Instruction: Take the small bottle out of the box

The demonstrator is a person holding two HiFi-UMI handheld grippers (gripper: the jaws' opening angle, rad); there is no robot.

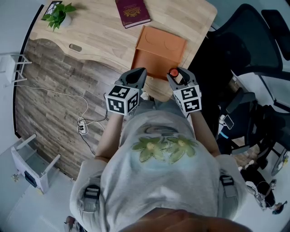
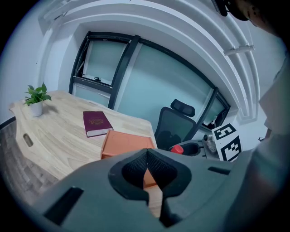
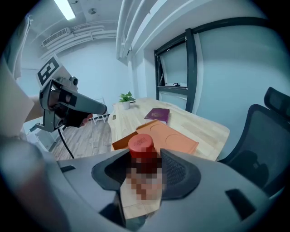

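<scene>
My right gripper [image 1: 176, 76] is shut on a small bottle with a red cap [image 1: 173, 72], held in the air just off the table's near edge. The bottle [image 3: 141, 147] stands upright between the jaws, its body blurred over. The orange box [image 1: 158, 52] lies flat on the wooden table just ahead, its lid with two round dents facing up [image 3: 170, 138]. My left gripper [image 1: 137, 74] hangs beside the right one, jaws shut with nothing between them [image 2: 147, 174]. The left gripper view also catches the red cap [image 2: 176, 149] and the box [image 2: 122, 142].
A maroon book [image 1: 132, 12] lies beyond the box, and a small potted plant [image 1: 59, 16] stands at the table's far left corner. A black office chair [image 1: 244, 41] is at the right. A cable with a power strip [image 1: 82, 127] and a white rack [image 1: 31, 163] are on the floor left.
</scene>
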